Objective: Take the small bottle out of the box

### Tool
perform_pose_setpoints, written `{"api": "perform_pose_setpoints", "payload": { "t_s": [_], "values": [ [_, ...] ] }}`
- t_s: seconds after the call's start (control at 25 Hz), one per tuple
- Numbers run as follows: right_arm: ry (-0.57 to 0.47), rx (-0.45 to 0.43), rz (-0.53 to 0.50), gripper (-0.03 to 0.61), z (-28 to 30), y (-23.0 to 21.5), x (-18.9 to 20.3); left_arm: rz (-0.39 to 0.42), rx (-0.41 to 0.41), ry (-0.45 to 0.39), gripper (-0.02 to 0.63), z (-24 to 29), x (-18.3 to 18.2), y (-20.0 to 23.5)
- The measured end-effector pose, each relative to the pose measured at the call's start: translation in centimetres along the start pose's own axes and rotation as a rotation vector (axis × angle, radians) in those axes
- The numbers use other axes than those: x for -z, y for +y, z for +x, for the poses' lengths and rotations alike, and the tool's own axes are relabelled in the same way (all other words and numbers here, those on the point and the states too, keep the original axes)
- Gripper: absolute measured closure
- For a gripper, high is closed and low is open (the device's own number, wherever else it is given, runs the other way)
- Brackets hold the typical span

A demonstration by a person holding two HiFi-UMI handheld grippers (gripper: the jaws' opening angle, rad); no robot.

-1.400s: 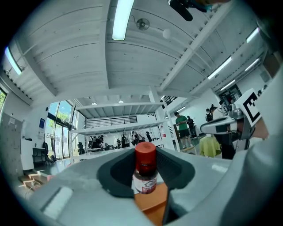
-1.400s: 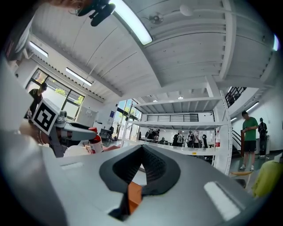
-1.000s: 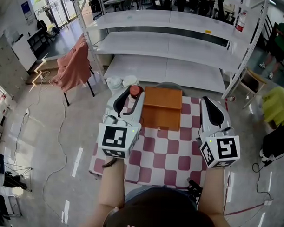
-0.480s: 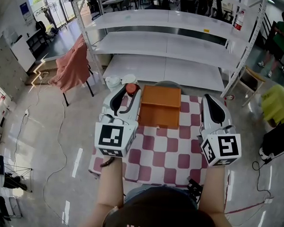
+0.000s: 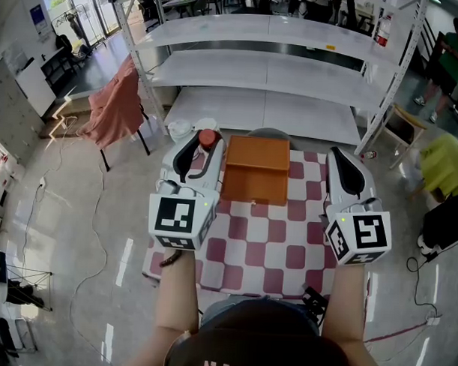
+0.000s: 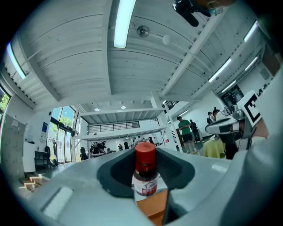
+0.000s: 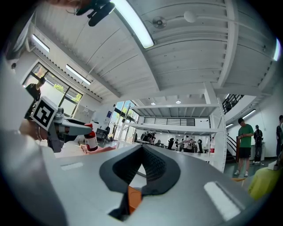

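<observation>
The small bottle (image 5: 207,138), red-capped with a white label, stands upright between the jaws of my left gripper (image 5: 201,145), which is shut on it and holds it in the air just left of the box. In the left gripper view the bottle (image 6: 145,170) fills the gap between the dark pads. The orange-brown box (image 5: 257,170) lies at the far side of the red-and-white checked table (image 5: 264,240). My right gripper (image 5: 341,161) hovers right of the box, its jaws shut with nothing between them (image 7: 143,149). From there the bottle (image 7: 90,137) shows at the left.
White metal shelving (image 5: 270,67) stands behind the table. White bowls (image 5: 180,128) sit by the table's far left corner. A chair draped in pink cloth (image 5: 115,107) is at the left, a stool (image 5: 406,128) and a yellow object (image 5: 445,167) at the right.
My left gripper has drifted a little left and away from me with the bottle still in it. The right gripper has barely moved.
</observation>
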State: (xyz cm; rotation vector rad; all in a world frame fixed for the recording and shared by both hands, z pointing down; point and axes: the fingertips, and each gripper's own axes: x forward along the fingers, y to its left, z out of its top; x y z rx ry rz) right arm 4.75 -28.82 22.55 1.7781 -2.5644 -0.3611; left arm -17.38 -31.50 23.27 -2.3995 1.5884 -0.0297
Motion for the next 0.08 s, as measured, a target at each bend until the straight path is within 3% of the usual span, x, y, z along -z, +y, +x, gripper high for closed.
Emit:
{"api": "perform_pose_setpoints", "payload": {
  "t_s": [0.08],
  "values": [
    [-0.002,0.001,-0.002,0.580,-0.05,-0.14,-0.26,0.000,-0.002,-0.001,0.471,-0.04,-0.19,0.06]
  ]
}}
